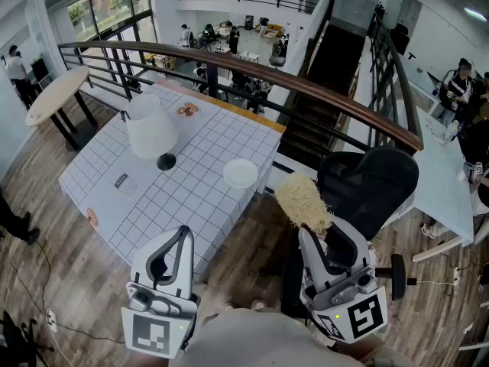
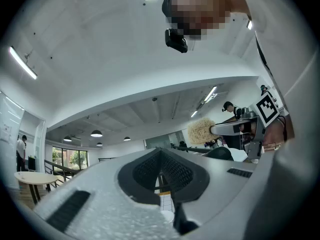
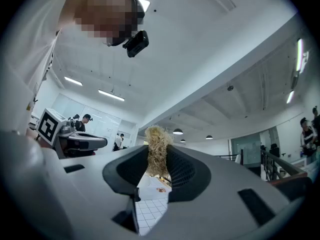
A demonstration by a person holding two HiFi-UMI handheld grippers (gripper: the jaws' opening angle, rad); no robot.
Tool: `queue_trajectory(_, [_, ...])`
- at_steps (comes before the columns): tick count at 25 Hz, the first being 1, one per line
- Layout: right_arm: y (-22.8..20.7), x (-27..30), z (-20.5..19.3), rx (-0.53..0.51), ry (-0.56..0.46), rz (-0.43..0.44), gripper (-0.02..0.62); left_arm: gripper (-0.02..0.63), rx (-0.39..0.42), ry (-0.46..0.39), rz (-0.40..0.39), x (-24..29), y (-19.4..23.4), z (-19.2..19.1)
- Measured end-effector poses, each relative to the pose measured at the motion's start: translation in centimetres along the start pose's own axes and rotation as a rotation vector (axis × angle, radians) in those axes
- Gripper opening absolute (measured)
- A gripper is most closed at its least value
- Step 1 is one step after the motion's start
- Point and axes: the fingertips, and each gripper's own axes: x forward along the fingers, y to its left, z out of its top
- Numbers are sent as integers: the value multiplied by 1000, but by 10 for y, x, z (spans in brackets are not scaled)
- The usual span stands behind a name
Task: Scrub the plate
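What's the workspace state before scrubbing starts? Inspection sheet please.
Surface: gridded white table; no spills seen.
Job's things: white plate lies near the table's right edge, nothing on it; fibre scrubber is held off the table.
Clutter: white vessel with a black round thing beside it; small flat patches on the cloth.
Grippers: left hand-held gripper shut, empty; right hand-held gripper shut on the scrubber; both short of the table.
Cables: floor cable right of the chair.
Surroundings: railing, black chair, people beyond.
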Motion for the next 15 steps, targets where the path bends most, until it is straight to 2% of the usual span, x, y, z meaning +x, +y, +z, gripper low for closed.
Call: queue_trajectory(15, [-17, -7, -14, 50, 26, 19, 117, 12, 8, 60, -5, 9, -21, -14])
